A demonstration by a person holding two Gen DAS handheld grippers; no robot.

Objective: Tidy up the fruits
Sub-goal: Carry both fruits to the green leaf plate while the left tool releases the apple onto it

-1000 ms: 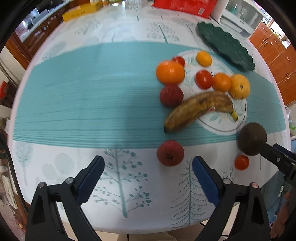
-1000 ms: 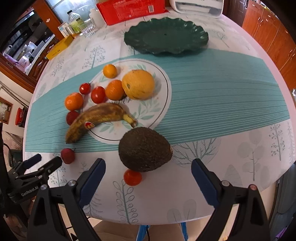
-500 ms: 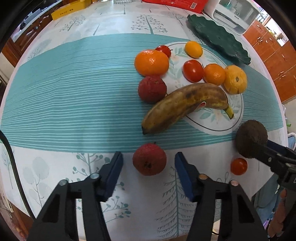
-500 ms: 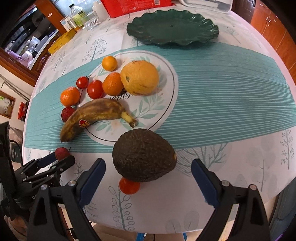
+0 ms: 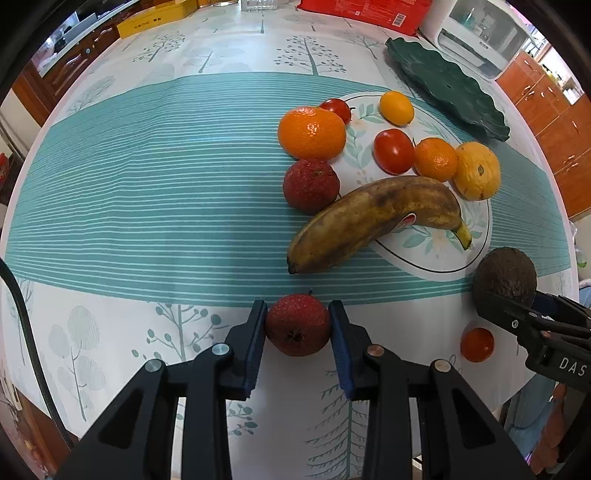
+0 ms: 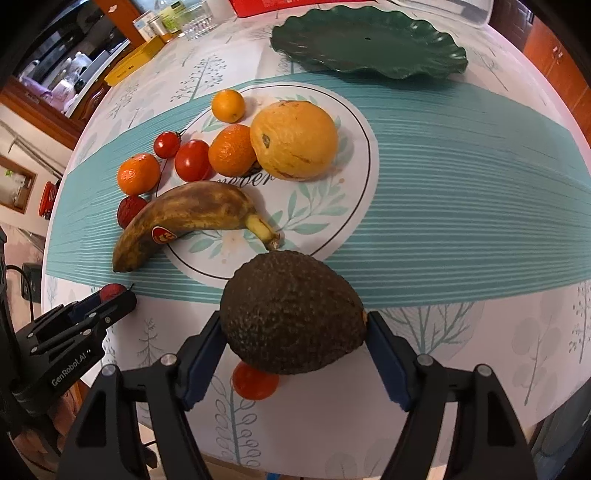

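My left gripper (image 5: 297, 325) is shut on a small red bumpy fruit (image 5: 298, 324) near the table's front edge. My right gripper (image 6: 293, 325) is shut on a dark avocado (image 6: 293, 312), its pads against both sides; the avocado also shows in the left wrist view (image 5: 505, 277). A cherry tomato (image 6: 255, 382) lies under the avocado. A brown banana (image 5: 373, 221), a second red bumpy fruit (image 5: 311, 185), mandarins (image 5: 312, 133), tomatoes (image 5: 393, 150) and a yellow orange (image 6: 294, 140) lie around the printed white circle. The green wavy plate (image 6: 369, 40) stands at the back, with nothing on it.
A red packet (image 5: 364, 13), a yellow box (image 5: 155, 16), a glass (image 6: 197, 24) and a white appliance (image 5: 476, 33) stand at the table's far edge. Wooden cabinets (image 5: 554, 122) are on the right. The table's front edge is right below both grippers.
Both grippers moved forward and closed. The left one now clamps the red fruit, which was between open jaws before. The right one now clamps the avocado.
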